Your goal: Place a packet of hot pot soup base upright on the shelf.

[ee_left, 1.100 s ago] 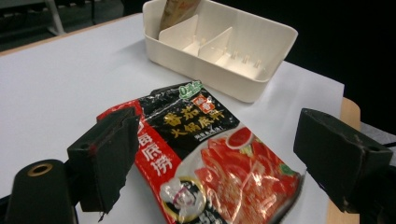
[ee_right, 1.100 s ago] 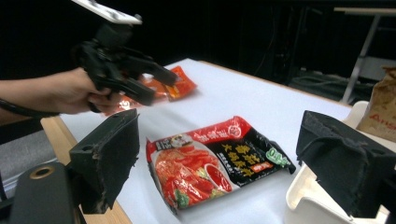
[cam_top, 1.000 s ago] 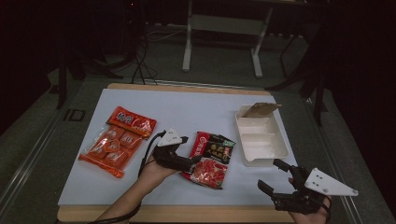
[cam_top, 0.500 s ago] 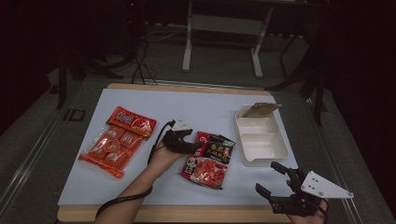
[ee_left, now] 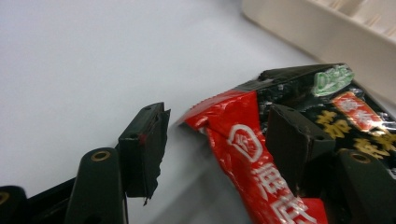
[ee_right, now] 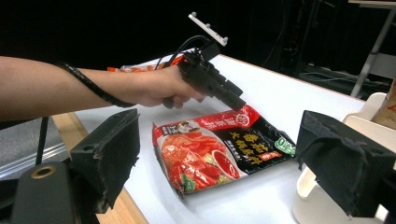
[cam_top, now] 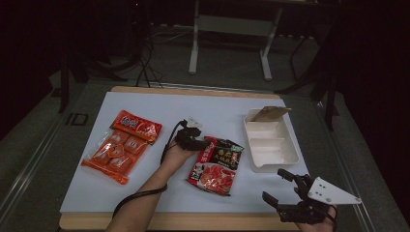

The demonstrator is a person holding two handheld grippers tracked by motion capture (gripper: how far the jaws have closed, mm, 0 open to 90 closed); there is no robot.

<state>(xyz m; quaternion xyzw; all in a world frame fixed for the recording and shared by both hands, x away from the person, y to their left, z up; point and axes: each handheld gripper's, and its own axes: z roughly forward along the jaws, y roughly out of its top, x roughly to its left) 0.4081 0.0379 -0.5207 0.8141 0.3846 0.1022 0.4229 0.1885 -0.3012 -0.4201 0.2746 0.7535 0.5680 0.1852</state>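
A red and black food packet lies flat on the white table top, also seen in the right gripper view. My left gripper is lowered onto its far left corner. In the left gripper view the jaws stand on either side of the packet's red corner. They have just been closing, and a gap still shows between the left pad and the foil. From the right gripper view, the left gripper points down at that corner. My right gripper hangs wide open by the table's near right edge, holding nothing.
A white compartment tray stands right of the packet, with a brown pouch leaning in its far end. Two orange-red snack bags lie at the left. The wooden table edge runs along the front.
My left gripper moved right and down onto the packet's far left corner, and its jaws narrowed around it. The right gripper stayed where it was.
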